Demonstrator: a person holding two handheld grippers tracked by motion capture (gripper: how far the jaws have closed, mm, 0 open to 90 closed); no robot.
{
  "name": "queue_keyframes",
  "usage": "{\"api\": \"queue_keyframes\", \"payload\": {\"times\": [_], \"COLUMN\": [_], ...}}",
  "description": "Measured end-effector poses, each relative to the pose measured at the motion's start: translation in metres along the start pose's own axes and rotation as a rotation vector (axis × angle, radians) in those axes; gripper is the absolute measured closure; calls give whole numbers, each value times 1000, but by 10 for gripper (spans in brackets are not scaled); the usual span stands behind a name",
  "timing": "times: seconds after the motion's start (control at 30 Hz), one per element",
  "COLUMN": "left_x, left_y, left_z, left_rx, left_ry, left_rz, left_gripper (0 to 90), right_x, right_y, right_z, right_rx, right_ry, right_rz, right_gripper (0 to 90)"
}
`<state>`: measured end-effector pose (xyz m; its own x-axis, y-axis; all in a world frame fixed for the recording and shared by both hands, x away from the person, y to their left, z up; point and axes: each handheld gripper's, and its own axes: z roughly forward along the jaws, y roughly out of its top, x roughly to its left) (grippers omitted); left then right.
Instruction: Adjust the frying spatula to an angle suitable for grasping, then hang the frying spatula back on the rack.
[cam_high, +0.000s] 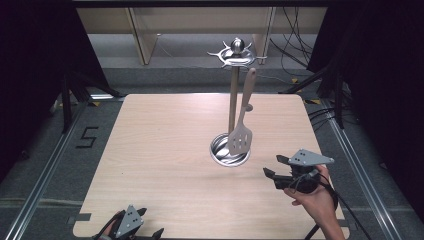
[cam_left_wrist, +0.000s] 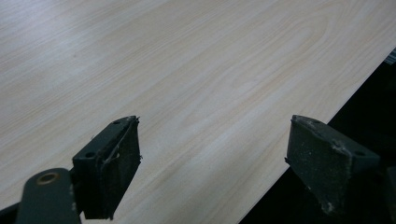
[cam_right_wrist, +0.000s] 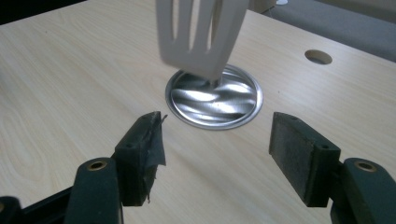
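Note:
A metal utensil stand (cam_high: 233, 100) rises from a round shiny base (cam_high: 222, 150) right of the table's middle, with a crown of hooks (cam_high: 236, 52) on top. A beige slotted spatula (cam_high: 241, 137) hangs from one hook, its blade just above the base. My right gripper (cam_high: 272, 166) sits low to the right of the base, open and holding nothing. In the right gripper view the spatula blade (cam_right_wrist: 201, 32) and base (cam_right_wrist: 215, 100) lie just beyond my right gripper (cam_right_wrist: 217, 149). My left gripper (cam_high: 151, 222) rests open at the table's near left edge, over bare wood (cam_left_wrist: 215, 163).
The light wooden table (cam_high: 165, 150) has a small round hole (cam_right_wrist: 318, 57) beyond the base. Metal floor rails (cam_high: 50, 165) run along both sides. Black curtains, stand legs and cables (cam_high: 295, 55) surround the table. A "5" mark (cam_high: 87, 136) is on the floor at left.

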<state>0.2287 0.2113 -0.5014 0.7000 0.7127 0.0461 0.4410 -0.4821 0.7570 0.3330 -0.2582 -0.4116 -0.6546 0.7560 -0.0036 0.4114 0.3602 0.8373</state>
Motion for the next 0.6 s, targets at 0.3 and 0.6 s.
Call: {"api": "queue_keyframes", "payload": {"times": [0.3,0.6], "left_x": [-1,-2], "left_y": [0,0], "left_z": [0,0], "left_rx": [8,-2], "left_ry": [4,9], "left_rz": [3,7], "left_gripper": [168,168], "right_x": [-5,-5], "right_y": [-19,-27], "right_z": [3,2], "right_rx": [35,43], "right_ry": [-4,-8], "right_rz": [21,23], "right_gripper": [354,349]}}
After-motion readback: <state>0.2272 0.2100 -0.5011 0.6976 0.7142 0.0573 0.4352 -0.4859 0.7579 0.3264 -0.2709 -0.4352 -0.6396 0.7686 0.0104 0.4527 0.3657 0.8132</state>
